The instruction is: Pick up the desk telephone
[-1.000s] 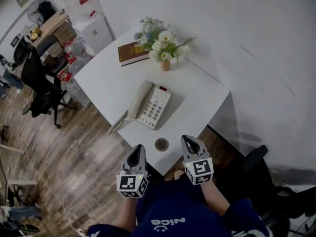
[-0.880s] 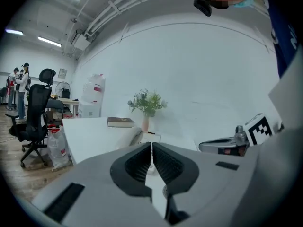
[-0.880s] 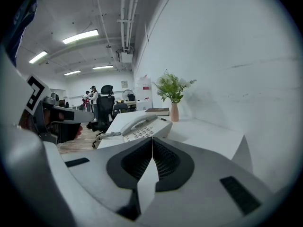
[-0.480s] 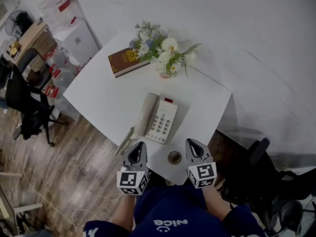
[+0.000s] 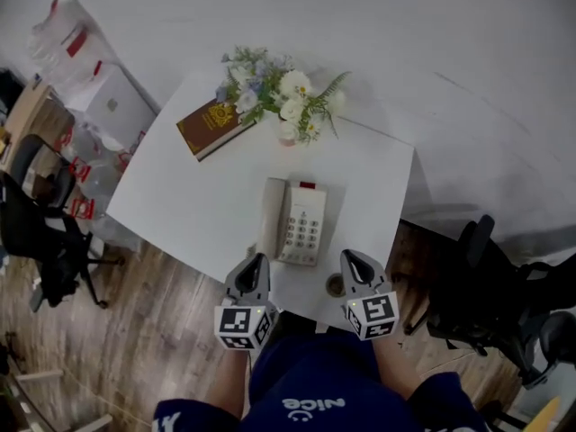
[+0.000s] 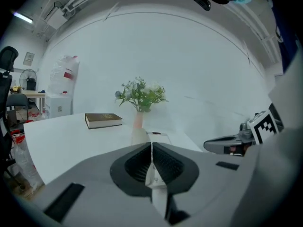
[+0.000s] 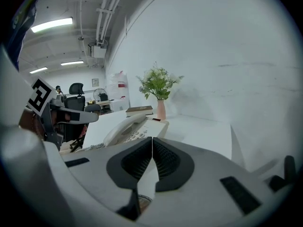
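A cream desk telephone (image 5: 295, 221) lies on the white table (image 5: 198, 196), handset on its left side, keypad to the right. It shows in the right gripper view (image 7: 130, 128) with its coiled cord, and just past the jaws in the left gripper view (image 6: 142, 137). My left gripper (image 5: 256, 264) hovers at the table's near edge, just short of the phone's near left corner, shut and empty. Beside it my right gripper (image 5: 352, 261) hangs to the phone's near right, also shut with nothing in it.
A brown book (image 5: 209, 126) and a pink vase of flowers (image 5: 286, 99) stand at the table's far side. A small round dark object (image 5: 335, 284) sits at the near edge by my right gripper. Office chairs stand left (image 5: 40, 232) and right (image 5: 486, 295).
Both grippers have come closer to the phone, which now lies nearly straight ahead. They have stayed shut.
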A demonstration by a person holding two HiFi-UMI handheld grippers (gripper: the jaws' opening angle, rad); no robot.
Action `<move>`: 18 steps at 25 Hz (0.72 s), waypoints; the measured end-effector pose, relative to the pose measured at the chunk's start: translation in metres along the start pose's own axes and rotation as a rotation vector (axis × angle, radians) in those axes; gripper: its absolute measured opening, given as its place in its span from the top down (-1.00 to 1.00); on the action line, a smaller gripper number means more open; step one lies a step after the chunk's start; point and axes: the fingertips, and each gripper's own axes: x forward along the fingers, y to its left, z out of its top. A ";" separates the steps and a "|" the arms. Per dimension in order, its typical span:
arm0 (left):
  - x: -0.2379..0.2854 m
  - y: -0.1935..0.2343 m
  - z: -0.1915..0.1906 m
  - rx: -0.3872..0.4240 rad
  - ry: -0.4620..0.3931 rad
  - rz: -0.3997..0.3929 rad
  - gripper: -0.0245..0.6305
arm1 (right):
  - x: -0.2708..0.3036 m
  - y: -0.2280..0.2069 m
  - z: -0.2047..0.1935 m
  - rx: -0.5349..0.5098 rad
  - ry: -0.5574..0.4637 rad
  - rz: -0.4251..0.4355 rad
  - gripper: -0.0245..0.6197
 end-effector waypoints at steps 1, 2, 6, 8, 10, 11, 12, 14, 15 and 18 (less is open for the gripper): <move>0.002 0.002 -0.002 -0.001 0.014 -0.011 0.85 | -0.001 0.002 0.001 0.006 0.001 -0.006 0.85; 0.004 0.005 -0.004 -0.004 0.032 -0.019 0.85 | -0.001 0.003 0.002 0.016 0.003 -0.009 0.85; 0.013 0.013 -0.013 -0.024 0.098 -0.048 0.85 | 0.000 0.006 0.000 0.095 0.036 -0.001 0.85; 0.016 0.014 -0.010 -0.045 0.102 -0.067 0.85 | 0.002 0.006 -0.006 0.149 0.076 0.020 0.84; 0.019 0.017 -0.007 -0.063 0.107 -0.076 0.85 | 0.005 0.007 -0.010 0.195 0.102 0.041 0.83; 0.021 0.018 -0.006 -0.074 0.113 -0.084 0.83 | 0.007 0.007 -0.010 0.219 0.106 0.055 0.76; 0.024 0.018 -0.006 -0.092 0.122 -0.099 0.75 | 0.009 0.008 -0.010 0.246 0.109 0.073 0.58; 0.029 0.016 -0.007 -0.139 0.142 -0.136 0.45 | 0.012 0.007 -0.011 0.310 0.114 0.109 0.41; 0.032 0.017 -0.008 -0.158 0.152 -0.148 0.38 | 0.013 0.006 -0.011 0.337 0.117 0.120 0.41; 0.042 0.027 -0.008 -0.202 0.177 -0.157 0.25 | 0.020 0.001 -0.013 0.376 0.139 0.135 0.34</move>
